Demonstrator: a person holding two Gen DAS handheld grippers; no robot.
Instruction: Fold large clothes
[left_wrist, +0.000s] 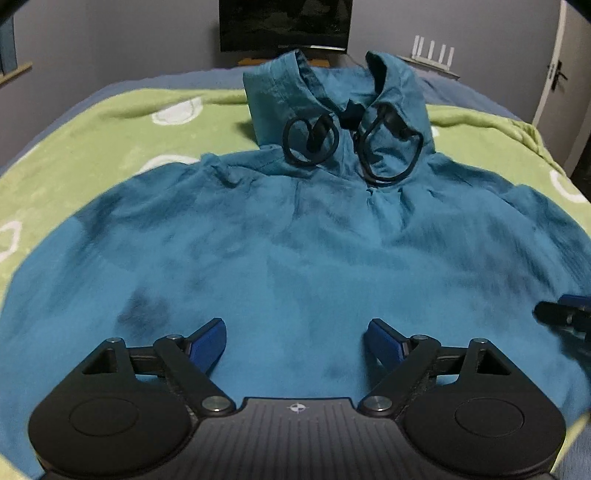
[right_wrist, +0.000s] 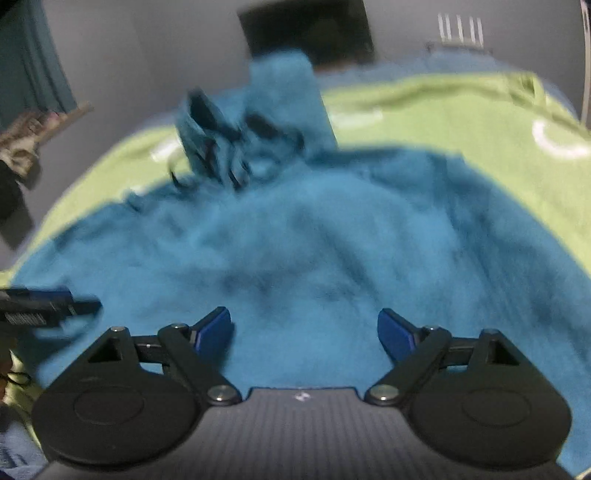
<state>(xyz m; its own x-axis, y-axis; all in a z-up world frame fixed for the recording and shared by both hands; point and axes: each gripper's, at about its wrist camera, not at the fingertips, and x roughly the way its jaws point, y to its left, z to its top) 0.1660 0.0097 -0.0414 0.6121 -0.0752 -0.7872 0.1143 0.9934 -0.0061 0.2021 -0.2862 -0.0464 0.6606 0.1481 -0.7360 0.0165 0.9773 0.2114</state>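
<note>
A large teal hooded top (left_wrist: 295, 240) lies spread face up on the bed, its hood (left_wrist: 332, 88) at the far end with two black drawcord loops (left_wrist: 384, 147) on the chest. My left gripper (left_wrist: 295, 339) hovers over the garment's near hem, open, nothing between its blue pads (left_wrist: 210, 339). The right gripper (left_wrist: 565, 314) shows at the right edge of the left wrist view. In the blurred right wrist view the same top (right_wrist: 314, 240) fills the middle, and my right gripper (right_wrist: 304, 334) is open above its near part. The left gripper (right_wrist: 48, 306) shows at that view's left edge.
A green blanket with white rings (left_wrist: 110, 125) covers the bed under the top. A dark screen (left_wrist: 284, 26) stands on the far wall, a white router (left_wrist: 434, 51) on a shelf to its right, and a door (left_wrist: 554, 74) at the far right. Curtains (right_wrist: 33, 59) hang on the left.
</note>
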